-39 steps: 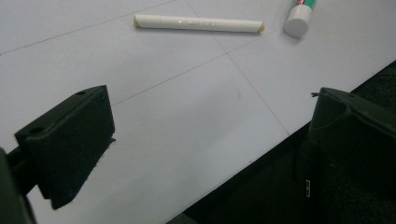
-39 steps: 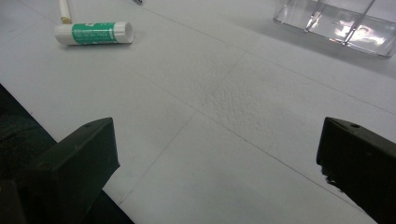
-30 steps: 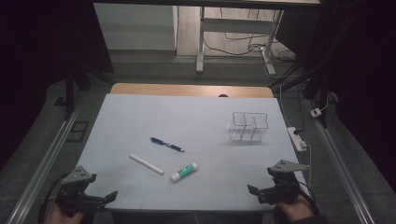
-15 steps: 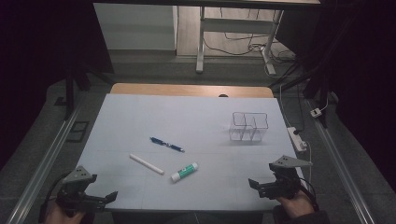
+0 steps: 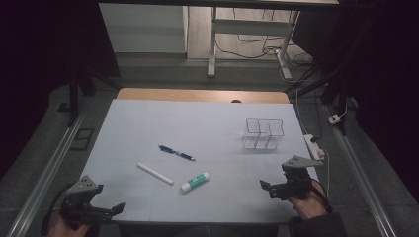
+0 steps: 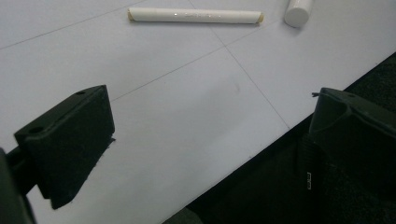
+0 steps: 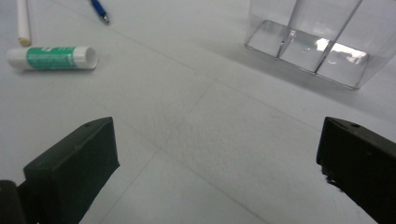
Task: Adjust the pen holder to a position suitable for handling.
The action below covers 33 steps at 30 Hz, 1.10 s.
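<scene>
On the white table mat (image 5: 207,123) lie a blue pen (image 5: 176,153), a white stick (image 5: 155,174) and a green-and-white glue stick (image 5: 194,182). A clear divided organizer (image 5: 263,134) stands at the right, empty. My left gripper (image 5: 111,212) is open at the near left corner, over the mat's front edge (image 6: 205,140); the white stick (image 6: 196,15) and the glue stick's end (image 6: 299,10) lie ahead of it. My right gripper (image 5: 267,189) hovers open at the near right (image 7: 217,163), with the glue stick (image 7: 51,57), pen (image 7: 99,10) and organizer (image 7: 317,42) beyond it.
A white power strip (image 5: 314,146) lies along the mat's right edge, with cables beside it. A wooden strip (image 5: 202,95) borders the far side. Metal rails (image 5: 49,168) run along both sides of the table. Desk legs (image 5: 212,44) stand on the floor beyond.
My right gripper has moved a little forward, away from the front edge. My left gripper has barely shifted. The objects on the mat have stayed put.
</scene>
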{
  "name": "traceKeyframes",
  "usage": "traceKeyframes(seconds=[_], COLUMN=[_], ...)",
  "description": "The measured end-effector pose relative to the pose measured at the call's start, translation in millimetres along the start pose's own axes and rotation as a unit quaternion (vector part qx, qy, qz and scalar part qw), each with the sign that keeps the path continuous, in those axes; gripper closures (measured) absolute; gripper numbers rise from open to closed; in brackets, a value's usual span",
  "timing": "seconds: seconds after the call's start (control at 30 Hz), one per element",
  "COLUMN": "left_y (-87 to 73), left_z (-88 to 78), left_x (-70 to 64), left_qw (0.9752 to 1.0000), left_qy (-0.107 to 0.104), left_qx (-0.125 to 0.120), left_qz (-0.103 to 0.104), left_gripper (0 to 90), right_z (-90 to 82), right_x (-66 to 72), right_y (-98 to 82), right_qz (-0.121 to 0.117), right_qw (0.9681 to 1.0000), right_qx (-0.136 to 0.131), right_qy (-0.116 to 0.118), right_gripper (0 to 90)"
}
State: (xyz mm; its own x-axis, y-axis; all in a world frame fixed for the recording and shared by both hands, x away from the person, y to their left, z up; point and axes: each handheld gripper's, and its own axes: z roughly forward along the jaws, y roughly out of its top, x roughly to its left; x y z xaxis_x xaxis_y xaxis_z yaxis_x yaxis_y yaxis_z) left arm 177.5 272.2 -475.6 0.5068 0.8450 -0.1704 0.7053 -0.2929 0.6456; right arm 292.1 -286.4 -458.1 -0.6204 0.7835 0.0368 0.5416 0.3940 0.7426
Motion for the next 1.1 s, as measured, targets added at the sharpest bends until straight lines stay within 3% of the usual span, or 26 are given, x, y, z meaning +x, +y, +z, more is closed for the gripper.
traceKeyframes(seconds=[0.13,0.53,0.6,0.73,0.9,1.1], left_y=[0.1,-0.1,-0.1,-0.2,-0.3,-0.5], left_z=[0.2,0.1,0.0,0.0,-0.2,-0.4], left_x=[0.1,0.6,0.8,1.3,1.9,2.0], left_qw=[1.0000,1.0000,1.0000,1.0000,1.0000,1.0000], left_qy=[-0.001,-0.002,-0.002,-0.003,-0.005,-0.006], left_qx=[0.001,-0.001,-0.001,-0.001,-0.002,-0.002], left_qz=[-0.001,-0.002,-0.003,-0.004,-0.006,-0.005], left_gripper=[0.4,0.6,0.6,0.8,0.8,0.8], right_z=[8.1,23.2,26.4,37.1,43.3,48.5], right_x=[-9.1,-31.0,-35.3,-45.4,-51.9,-63.6], right_y=[3.4,8.5,9.9,12.9,16.7,22.6], right_qz=[0.007,0.040,0.043,0.045,0.044,0.060], right_qw=[0.9999,0.9989,0.9986,0.9969,0.9961,0.9945], right_qx=[0.001,0.012,0.012,0.028,0.033,0.039], right_qy=[-0.014,-0.022,-0.026,-0.058,-0.068,-0.077], right_gripper=[0.0,0.0,0.0,0.0,0.0,0.0])
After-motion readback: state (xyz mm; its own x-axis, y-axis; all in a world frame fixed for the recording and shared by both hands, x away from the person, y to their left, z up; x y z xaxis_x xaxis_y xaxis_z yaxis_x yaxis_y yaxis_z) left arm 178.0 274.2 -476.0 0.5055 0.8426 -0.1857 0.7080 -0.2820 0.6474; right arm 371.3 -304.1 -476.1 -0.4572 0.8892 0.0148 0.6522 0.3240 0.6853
